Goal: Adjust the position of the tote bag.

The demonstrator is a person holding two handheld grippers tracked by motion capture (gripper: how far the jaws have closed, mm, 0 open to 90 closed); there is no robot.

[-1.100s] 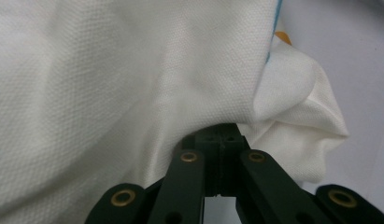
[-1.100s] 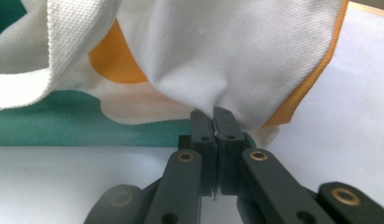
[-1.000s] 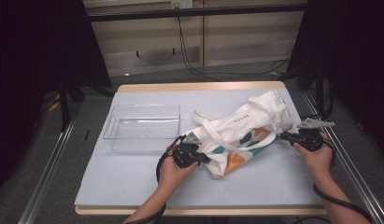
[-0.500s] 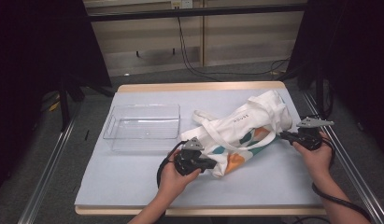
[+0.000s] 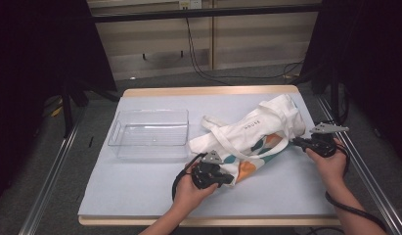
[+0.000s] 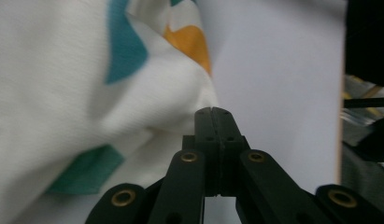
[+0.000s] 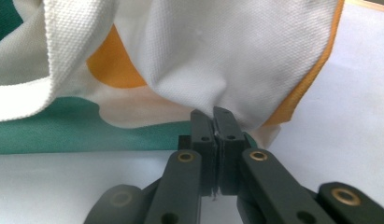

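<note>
A white cloth bag (image 5: 255, 134) with teal and orange patches lies on my table (image 5: 140, 191), a bit toward 3 o'clock from the middle. It stretches from about 7 o'clock up to 1 o'clock. Its white straps flop out toward 10 o'clock.

My left gripper (image 5: 223, 177) is at the bag's 7 o'clock end. In the left gripper view, my two black jaws are squeezed tight together, and a pinch of white cloth (image 6: 133, 93) is caught at their tips.

My right gripper (image 5: 297, 142) is at the bag's 3 o'clock side. In the right gripper view, those jaws are pressed together too, and they pinch a fold of the bag.

A clear plastic box (image 5: 149, 134) sits at 9 o'clock from the bag, just beside the straps.
</note>
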